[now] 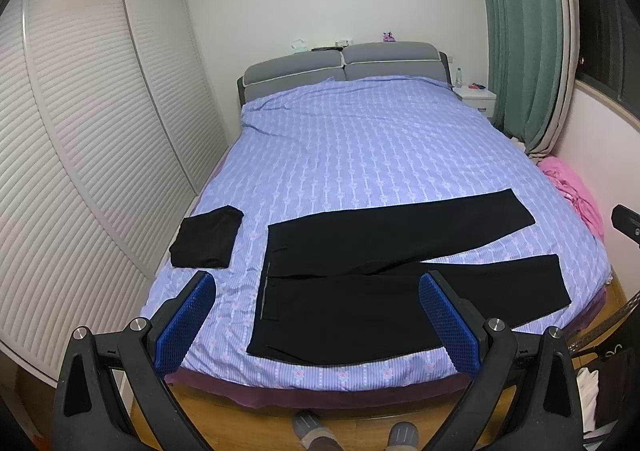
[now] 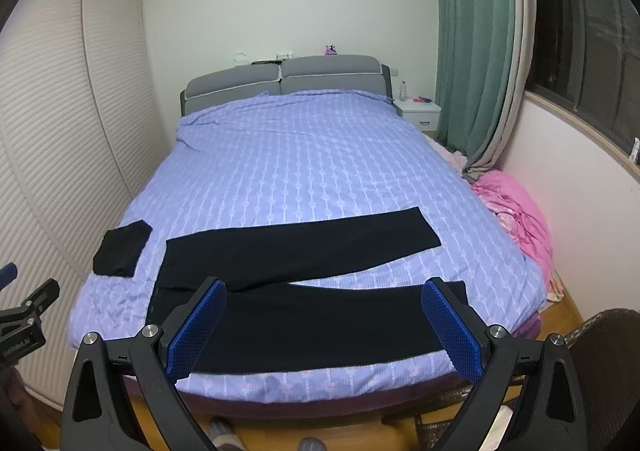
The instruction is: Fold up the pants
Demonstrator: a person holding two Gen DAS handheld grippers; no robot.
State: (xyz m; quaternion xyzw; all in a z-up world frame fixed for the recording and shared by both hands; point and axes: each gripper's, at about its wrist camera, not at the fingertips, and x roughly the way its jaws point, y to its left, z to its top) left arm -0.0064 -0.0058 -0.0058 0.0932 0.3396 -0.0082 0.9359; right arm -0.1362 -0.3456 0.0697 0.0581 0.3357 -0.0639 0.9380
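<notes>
Black pants [image 1: 360,291] [image 2: 304,291] lie flat across the foot of the bed [image 1: 360,155] [image 2: 304,163], waistband to the left, legs spread apart in a V to the right. My left gripper [image 1: 318,279] hangs open above the near edge of the bed, over the waist and the near leg, with nothing between its blue pads. Further right, my right gripper [image 2: 324,287] is open too, held over the near leg, which shows between its fingers. Neither gripper touches the cloth. A part of the left gripper [image 2: 24,315] shows at the left edge of the right wrist view.
A folded black garment [image 1: 206,239] [image 2: 120,249] lies on the bed left of the pants. A louvred wardrobe [image 1: 80,131] runs along the left. Pink bedding [image 2: 520,207] is heaped on the right by the green curtain [image 2: 472,51]. A person's slippered feet [image 1: 352,435] stand on the wood floor.
</notes>
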